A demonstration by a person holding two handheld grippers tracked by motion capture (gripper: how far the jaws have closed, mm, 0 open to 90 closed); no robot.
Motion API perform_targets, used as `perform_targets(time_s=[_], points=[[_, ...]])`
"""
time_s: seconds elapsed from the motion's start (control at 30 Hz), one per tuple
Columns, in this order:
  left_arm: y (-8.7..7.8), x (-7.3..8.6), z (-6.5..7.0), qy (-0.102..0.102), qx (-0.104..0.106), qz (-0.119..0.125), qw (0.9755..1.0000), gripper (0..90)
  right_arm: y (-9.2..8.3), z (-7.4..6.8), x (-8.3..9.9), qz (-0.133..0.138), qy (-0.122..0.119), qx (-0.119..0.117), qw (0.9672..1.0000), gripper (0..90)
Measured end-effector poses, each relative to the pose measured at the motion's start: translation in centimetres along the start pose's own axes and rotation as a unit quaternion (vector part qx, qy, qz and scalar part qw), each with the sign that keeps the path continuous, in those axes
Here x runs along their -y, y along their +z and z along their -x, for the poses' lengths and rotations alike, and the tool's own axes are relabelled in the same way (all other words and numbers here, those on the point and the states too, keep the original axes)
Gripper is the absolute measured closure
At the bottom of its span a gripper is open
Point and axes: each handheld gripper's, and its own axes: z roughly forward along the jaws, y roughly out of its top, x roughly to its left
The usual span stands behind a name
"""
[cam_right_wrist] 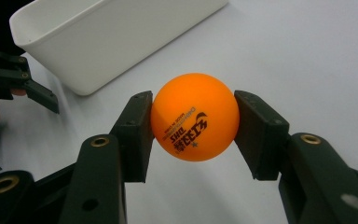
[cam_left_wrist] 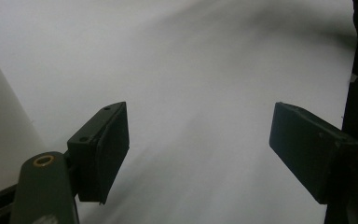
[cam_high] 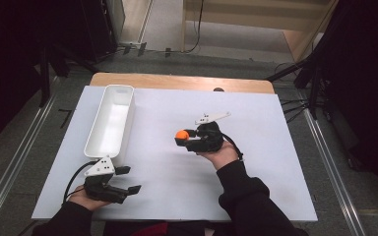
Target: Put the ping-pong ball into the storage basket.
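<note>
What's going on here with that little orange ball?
A person at a table with a white top works a pair of tongs in each hand. The right tongs are clamped on a small orange table-tennis ball, held above the surface. The left tongs rest open, holding nothing, near the long white plastic bin, which looks empty.
</note>
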Motion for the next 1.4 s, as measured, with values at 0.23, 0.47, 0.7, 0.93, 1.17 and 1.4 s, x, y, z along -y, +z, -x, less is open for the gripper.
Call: perform_targets(time_s=[0.23, 0.47, 0.7, 0.93, 1.17, 1.4], points=[[0.0, 0.0, 0.0, -0.002, 0.0, 0.002, 1.0, 20.3, 0.7, -0.3, -0.6, 0.001, 0.001, -0.004, 1.0, 48.4], [0.0, 0.0, 0.0, 0.0, 0.001, -0.001, 1.0, 20.3, 1.7, -0.8, -1.5, -0.005, -0.009, -0.006, 0.9999, 48.4], [0.0, 0.0, -0.1, -0.002, 0.0, 0.001, 1.0, 20.3, 2.3, -1.1, -2.4, -0.003, -0.014, -0.012, 0.9998, 48.5], [0.0, 0.0, 0.0, -0.004, 0.0, 0.002, 1.0, 20.3, 2.9, -1.4, -3.0, -0.003, -0.015, -0.014, 0.9998, 48.4], [-0.1, 0.1, -0.1, -0.005, 0.0, 0.001, 1.0, 20.3, 3.4, -1.6, -3.8, -0.003, -0.019, -0.015, 0.9997, 48.4], [0.0, 0.1, -0.1, -0.004, 0.0, 0.002, 1.0, 20.3, 3.9, -1.9, -4.5, 0.001, -0.022, -0.012, 0.9997, 48.5]])
